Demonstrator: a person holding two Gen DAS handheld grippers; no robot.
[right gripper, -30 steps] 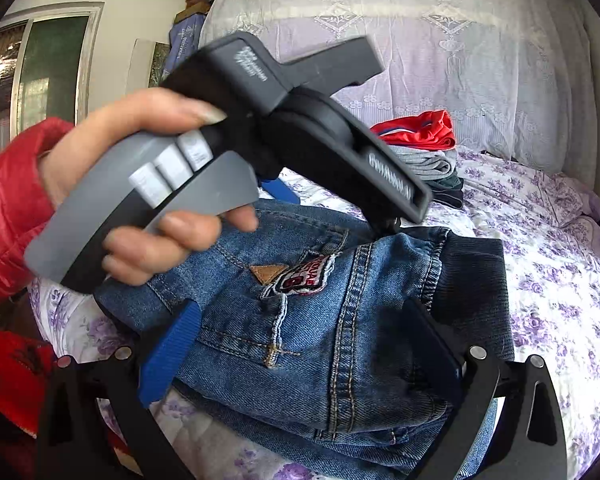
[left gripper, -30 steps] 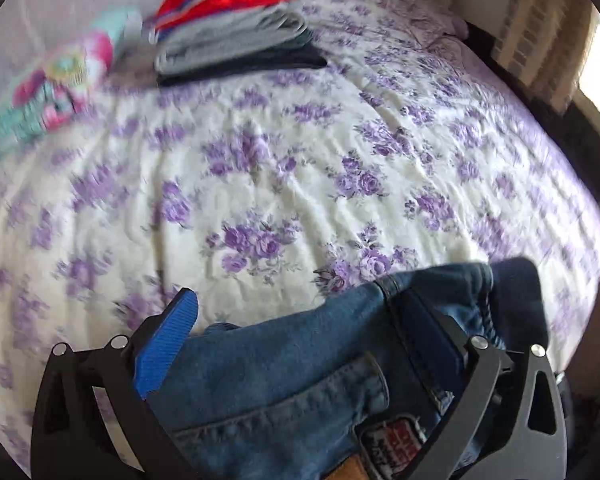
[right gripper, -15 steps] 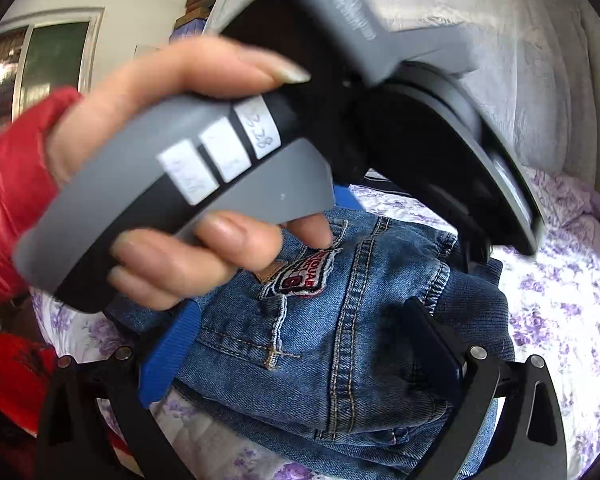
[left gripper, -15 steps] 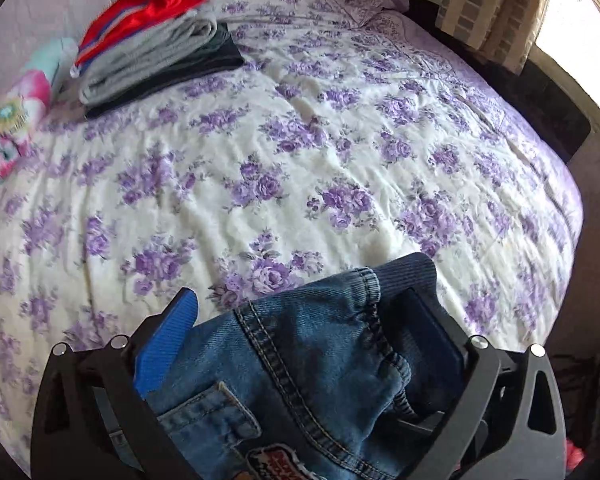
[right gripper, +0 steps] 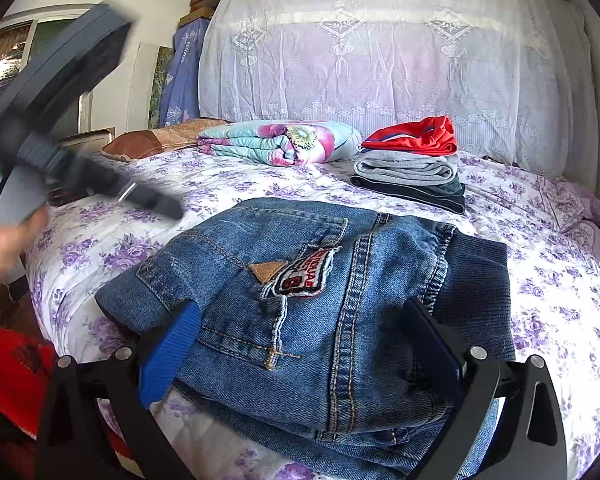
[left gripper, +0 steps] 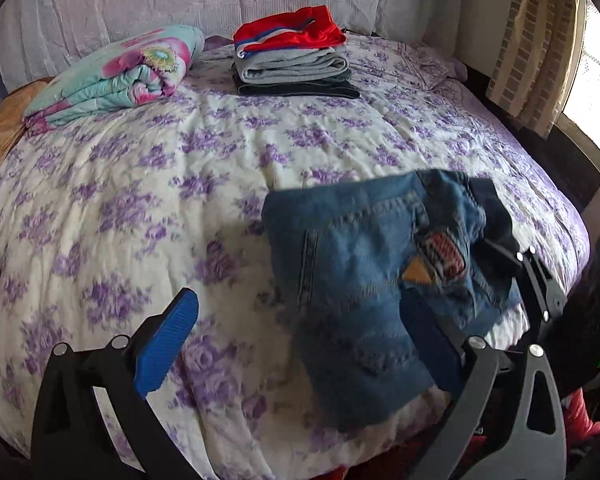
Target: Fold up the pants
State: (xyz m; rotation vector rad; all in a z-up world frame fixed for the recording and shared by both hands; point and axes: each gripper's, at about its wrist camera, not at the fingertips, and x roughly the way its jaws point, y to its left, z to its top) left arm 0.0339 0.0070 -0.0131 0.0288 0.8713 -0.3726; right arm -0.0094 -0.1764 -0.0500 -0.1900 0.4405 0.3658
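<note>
On the left wrist view first: I've pulled the left gripper [left gripper: 300,344] back off the jeans [left gripper: 364,280]. A second ago denim filled the gap between its fingers; now the blue pad [left gripper: 166,342] at 8 o'clock sits over bare bedspread [left gripper: 180,160] and the jaws are wide apart, gripping nothing. The right finger overlaps the jeans' edge in view, contact unclear. Jeans lie as a folded bundle at 4 o'clock, patch up, near the bed's front edge. At 3 o'clock, black linkage of the other gripper is at the waistband end. Folded stack [left gripper: 294,60] at 12 o'clock, rolled blanket [left gripper: 120,72] at 11.

Right wrist view: the left tool and my hand [right gripper: 4,248], which blocked most of this frame half a second ago, have swung out to 9–10 o'clock, blurred, moving away. Jeans [right gripper: 320,288] are now fully visible, squared up, layers stacked. Right gripper [right gripper: 300,340] is spread wide, fingers straddling the bundle; I can't tell if it's pinching the near edge or only resting on it. Stack [right gripper: 412,168] sits at 1 o'clock, well apart.

My read: folding looks done, left has let go. Likely what remains is moving the bundle to the stack.
</note>
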